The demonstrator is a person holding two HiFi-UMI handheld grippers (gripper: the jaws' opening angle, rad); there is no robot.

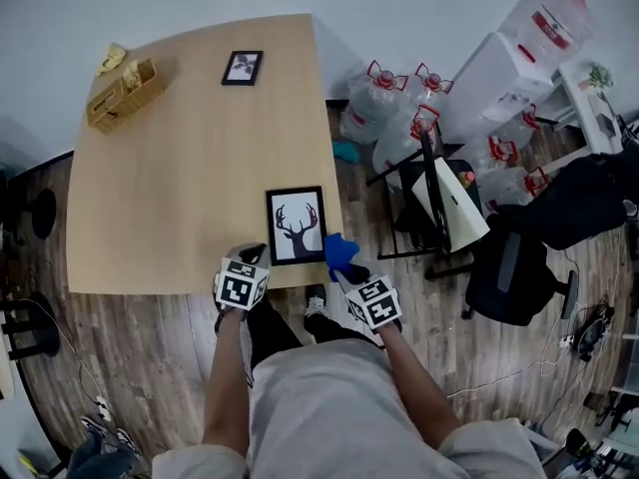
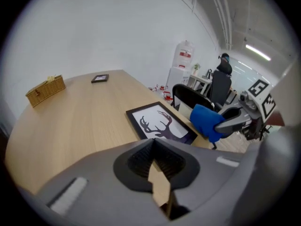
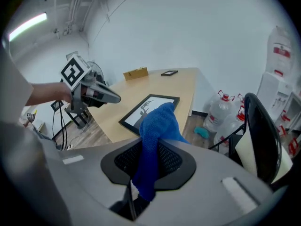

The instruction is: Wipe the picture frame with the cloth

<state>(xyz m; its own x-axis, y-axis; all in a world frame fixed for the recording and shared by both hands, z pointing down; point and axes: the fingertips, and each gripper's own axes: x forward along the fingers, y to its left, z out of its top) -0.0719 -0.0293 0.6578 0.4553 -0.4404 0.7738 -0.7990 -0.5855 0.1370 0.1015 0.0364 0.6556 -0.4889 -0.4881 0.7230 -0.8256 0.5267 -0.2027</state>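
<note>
1. The picture frame [image 1: 297, 226], black-edged with a deer silhouette on white, lies flat on the wooden table [image 1: 180, 188]. It sits at the table's near right corner, close to both edges.
2. The right gripper [image 3: 149, 149] has its jaws closed on a blue cloth [image 3: 157, 126]. The cloth is pinched between the pads and bunches up past the tips.
3. In the head view, the cloth sits just beside the near right corner of the picture frame, about at the table's right edge. Whether it touches the frame cannot be told.
4. The left gripper [image 2: 153, 147] has its jaws together with nothing between them.
5. The left gripper is at the near edge of the table, just left of the frame's near left corner. It points across the table toward the far side.
6. Each gripper is held by one of the person's arms, left and right of the frame's near end.
7. At the far side of the table lies a small dark frame [image 1: 242, 67]. A woven basket [image 1: 127, 92] stands at the far left corner, well apart from the deer frame.
8. On the floor to the right of the table stand several clear water bottles [image 1: 379, 103] with red caps. A black chair [image 3: 258, 140] stands nearer than they do.
</note>
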